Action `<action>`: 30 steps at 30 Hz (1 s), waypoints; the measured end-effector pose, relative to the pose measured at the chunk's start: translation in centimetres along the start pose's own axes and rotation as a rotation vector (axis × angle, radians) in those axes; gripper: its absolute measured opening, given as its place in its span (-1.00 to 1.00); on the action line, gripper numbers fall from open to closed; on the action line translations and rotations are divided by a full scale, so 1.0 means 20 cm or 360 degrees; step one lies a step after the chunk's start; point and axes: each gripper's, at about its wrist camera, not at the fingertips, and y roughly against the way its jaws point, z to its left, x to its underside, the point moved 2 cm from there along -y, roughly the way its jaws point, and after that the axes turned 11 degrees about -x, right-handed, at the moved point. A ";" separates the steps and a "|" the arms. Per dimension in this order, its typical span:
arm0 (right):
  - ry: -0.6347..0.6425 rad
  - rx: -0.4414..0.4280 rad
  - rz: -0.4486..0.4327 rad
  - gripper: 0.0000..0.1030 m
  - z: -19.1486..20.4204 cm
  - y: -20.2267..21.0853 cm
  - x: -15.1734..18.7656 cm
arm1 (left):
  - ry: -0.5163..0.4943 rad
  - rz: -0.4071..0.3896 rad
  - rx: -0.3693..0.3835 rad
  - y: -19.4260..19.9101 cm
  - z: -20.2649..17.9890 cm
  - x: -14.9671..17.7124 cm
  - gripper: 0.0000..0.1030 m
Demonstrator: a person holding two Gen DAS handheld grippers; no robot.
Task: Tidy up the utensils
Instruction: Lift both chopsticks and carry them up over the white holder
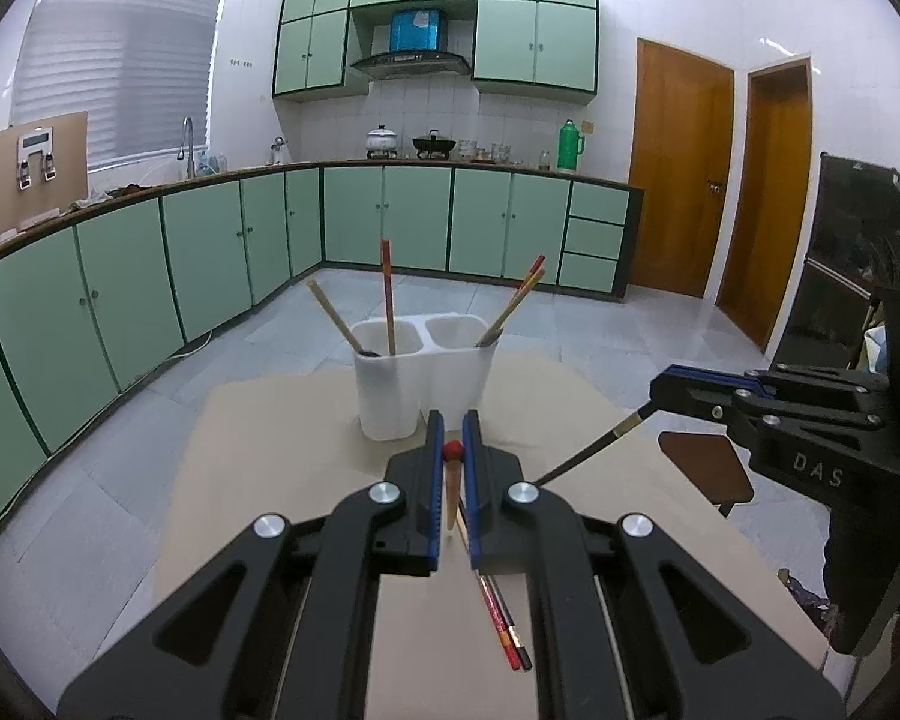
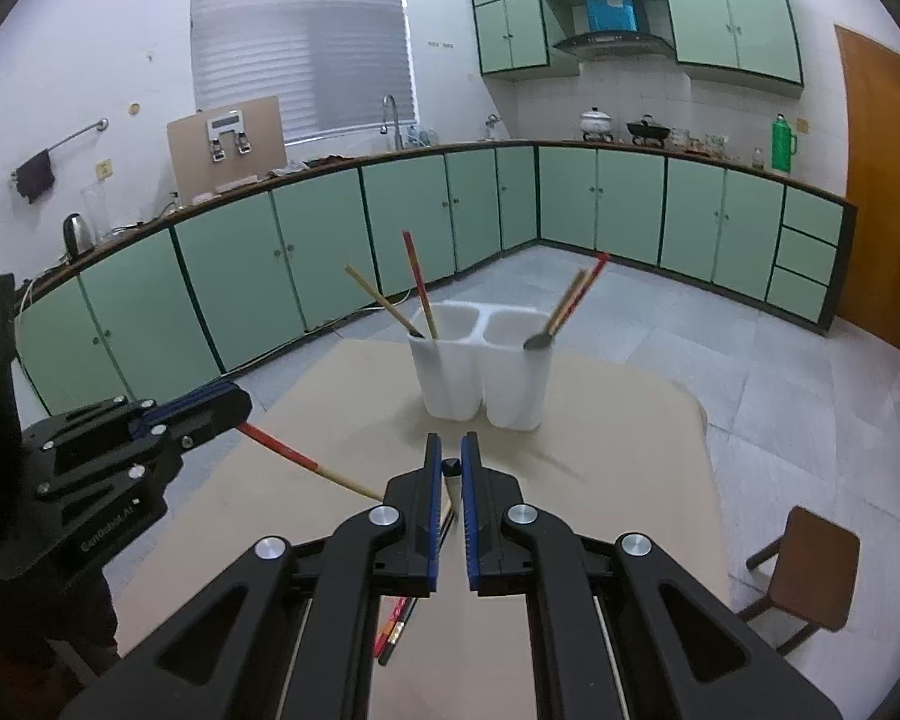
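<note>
My left gripper (image 1: 453, 420) is shut on a red-topped wooden chopstick (image 1: 452, 480), which slants out of it in the right wrist view (image 2: 306, 459). My right gripper (image 2: 452, 441) is shut on a black-topped chopstick (image 2: 450, 468), seen as a dark shaft with a tan band (image 1: 594, 450). Both grippers hover above the table, short of the white two-compartment holder (image 1: 420, 384) (image 2: 480, 378). Two chopsticks lean in its left cup and a pair in its right cup. A few more chopsticks (image 1: 504, 630) (image 2: 393, 630) lie on the table beneath the grippers.
The table carries a beige cover (image 1: 258, 450) (image 2: 630, 450). A brown stool (image 1: 708, 471) (image 2: 810, 570) stands to its right. Green cabinets (image 1: 210, 252) line the far walls, and two wooden doors (image 1: 678, 180) are at right. The right gripper's body (image 1: 810, 438) fills the right side.
</note>
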 end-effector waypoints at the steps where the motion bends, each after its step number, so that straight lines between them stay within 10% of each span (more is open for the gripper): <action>1: 0.0008 -0.0003 0.0000 -0.88 0.01 0.00 -0.01 | 0.0002 -0.0003 0.0005 0.00 0.00 0.00 -0.90; 14: 0.0038 -0.0051 -0.0059 -0.88 0.00 0.06 -0.18 | -0.0024 -0.0136 0.0044 0.08 -0.01 -0.17 -0.90; 30: 0.0138 0.0006 -0.0319 -0.88 -0.07 0.03 -0.83 | -0.0061 -0.0451 0.0014 0.02 -0.05 -0.67 -0.91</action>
